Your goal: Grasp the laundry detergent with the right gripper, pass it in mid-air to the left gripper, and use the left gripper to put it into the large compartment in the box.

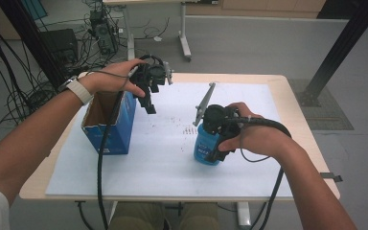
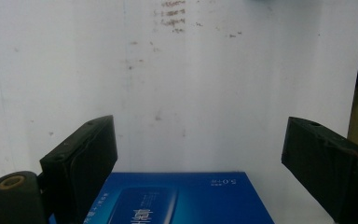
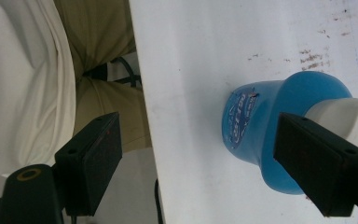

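High view: blue box [image 1: 110, 125] open-topped, contents unclear; blue bottle [image 1: 206, 146] upright; both grippers wide.

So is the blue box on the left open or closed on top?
Open. In the high view the blue box stands upright with its top flaps up, showing the brown cardboard inside; what it holds cannot be told.

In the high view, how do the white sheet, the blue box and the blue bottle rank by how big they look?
1. White sheet, largest by far; it covers most of the table.
2. Blue box, open at the top.
3. Blue bottle, smallest, though the right gripper hides part of it.
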`<action>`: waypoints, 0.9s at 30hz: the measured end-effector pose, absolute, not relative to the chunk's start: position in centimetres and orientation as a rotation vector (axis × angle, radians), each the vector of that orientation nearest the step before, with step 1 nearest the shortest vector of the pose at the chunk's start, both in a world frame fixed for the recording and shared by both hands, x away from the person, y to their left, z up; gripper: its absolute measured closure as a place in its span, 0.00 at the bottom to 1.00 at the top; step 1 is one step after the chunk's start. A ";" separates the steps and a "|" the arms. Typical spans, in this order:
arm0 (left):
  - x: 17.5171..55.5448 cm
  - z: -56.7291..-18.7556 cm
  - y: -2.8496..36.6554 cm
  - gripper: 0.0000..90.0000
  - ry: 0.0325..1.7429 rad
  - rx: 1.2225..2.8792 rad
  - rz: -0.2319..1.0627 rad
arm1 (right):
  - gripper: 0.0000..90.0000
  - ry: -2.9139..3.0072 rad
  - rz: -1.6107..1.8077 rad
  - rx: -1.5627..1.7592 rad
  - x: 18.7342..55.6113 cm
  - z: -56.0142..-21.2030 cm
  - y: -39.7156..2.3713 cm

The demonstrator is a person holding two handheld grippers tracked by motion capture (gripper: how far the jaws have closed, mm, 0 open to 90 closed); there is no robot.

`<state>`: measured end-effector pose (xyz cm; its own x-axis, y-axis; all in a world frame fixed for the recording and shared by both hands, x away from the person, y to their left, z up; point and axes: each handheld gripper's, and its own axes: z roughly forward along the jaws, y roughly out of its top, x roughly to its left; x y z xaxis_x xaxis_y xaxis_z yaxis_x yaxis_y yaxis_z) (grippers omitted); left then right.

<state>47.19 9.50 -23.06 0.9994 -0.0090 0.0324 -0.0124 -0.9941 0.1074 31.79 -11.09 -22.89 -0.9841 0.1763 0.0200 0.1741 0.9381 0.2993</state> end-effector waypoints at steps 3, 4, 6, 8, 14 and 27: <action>47.2 -23.0 9.5 0.12 -0.010 3.030 0.048 | 0.17 3.089 0.476 0.281 31.9 -22.9 -11.2; 47.2 -23.0 9.6 0.12 -0.005 3.029 0.048 | 0.17 3.089 0.476 0.282 31.9 -22.9 -11.2; 47.2 -23.0 9.6 0.12 -0.001 3.027 0.047 | 0.17 3.091 0.477 0.284 31.9 -22.9 -11.2; 47.3 -23.0 9.6 0.12 0.002 3.029 0.045 | 0.17 3.091 0.480 0.281 32.0 -22.8 -11.2; 47.3 -23.0 9.5 0.12 0.000 3.034 0.047 | 0.17 3.090 0.483 0.270 32.0 -22.4 -11.2; 47.1 -23.0 9.5 0.12 0.003 3.038 0.060 | 0.14 3.056 0.532 0.313 31.8 -21.9 -11.9</action>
<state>47.12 9.45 -23.00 0.9992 0.0039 0.0391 -0.0001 -0.9947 0.1026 31.77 -11.91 -21.88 -0.9795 0.2012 0.0107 0.1929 0.9215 0.3372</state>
